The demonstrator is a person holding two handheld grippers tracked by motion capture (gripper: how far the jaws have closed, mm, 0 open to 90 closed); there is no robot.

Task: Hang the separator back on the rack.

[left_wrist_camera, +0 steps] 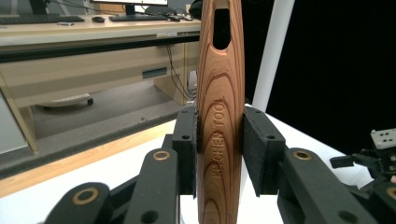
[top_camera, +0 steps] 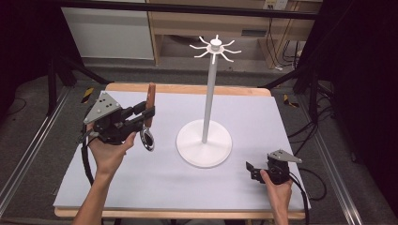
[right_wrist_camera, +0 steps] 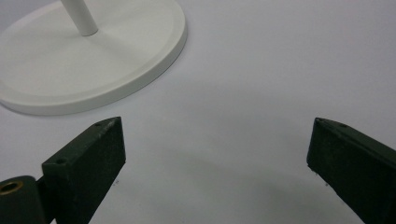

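High view: the left gripper [top_camera: 146, 112] is clamped on the wooden handle [top_camera: 150, 101] of a kitchen tool held off the table over its left side. Its long axis runs nearly upright, handle end with the hanging slot up, metal ring head [top_camera: 147, 139] down. The right gripper [top_camera: 250, 168], jaws apart, rests near the white stand's base [top_camera: 203, 143].

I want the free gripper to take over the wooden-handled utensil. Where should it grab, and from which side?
Judging by its pose, grip the wooden handle above the left gripper, below the hanging hole. The handle stands upright with flat faces, so the right gripper should come level from the stand side.
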